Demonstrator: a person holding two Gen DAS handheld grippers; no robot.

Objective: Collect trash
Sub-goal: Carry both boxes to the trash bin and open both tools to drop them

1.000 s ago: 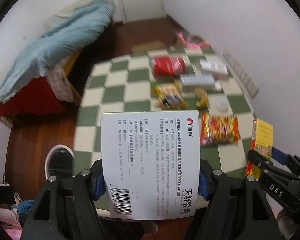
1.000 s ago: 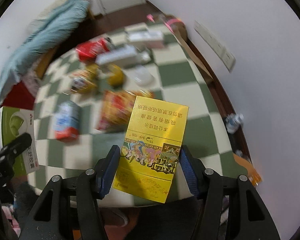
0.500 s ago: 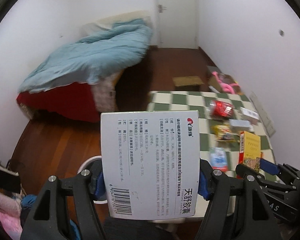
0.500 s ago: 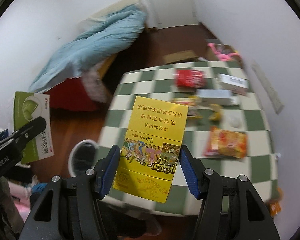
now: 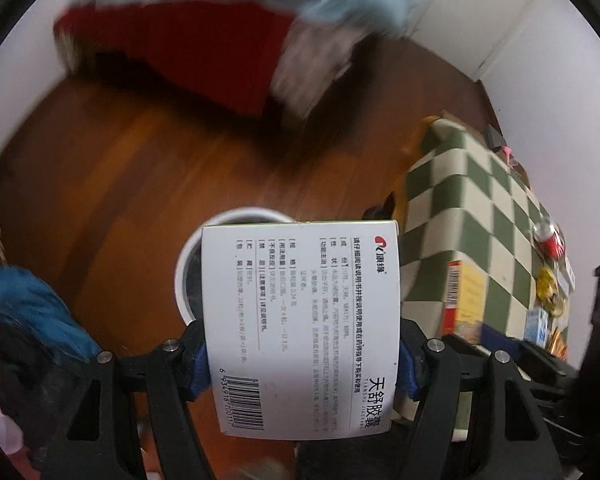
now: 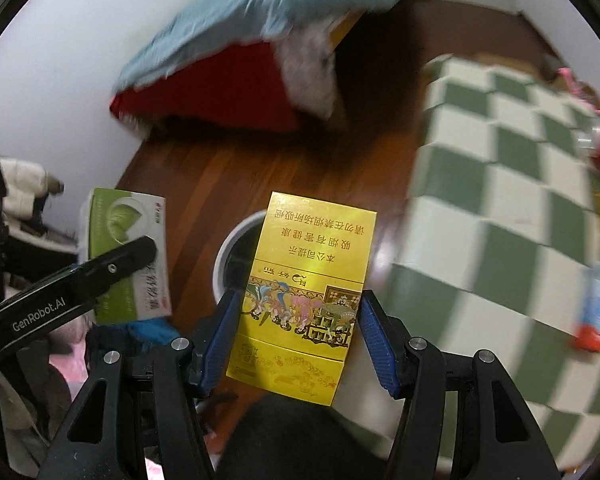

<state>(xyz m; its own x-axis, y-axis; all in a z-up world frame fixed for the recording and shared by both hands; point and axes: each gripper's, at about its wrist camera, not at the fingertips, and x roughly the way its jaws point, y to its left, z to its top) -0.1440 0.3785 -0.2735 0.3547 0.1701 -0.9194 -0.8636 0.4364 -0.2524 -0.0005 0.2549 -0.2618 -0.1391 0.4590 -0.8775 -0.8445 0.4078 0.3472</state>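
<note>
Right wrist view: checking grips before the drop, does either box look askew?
The yellow box sits tilted between the right gripper fingers, top leaning right. The white box sits almost square in the left gripper. Neither looks crushed.

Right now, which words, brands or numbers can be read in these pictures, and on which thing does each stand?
"天舒胶囊" and "康缘": white medicine box in the left gripper.
Its barcode digits and small print: too small to read reliably.
"吸烟有害健康", upside down: yellow cigarette box in the right gripper.
"GenRobot.AI": left gripper's finger.
Table packages: too blurred.
</note>
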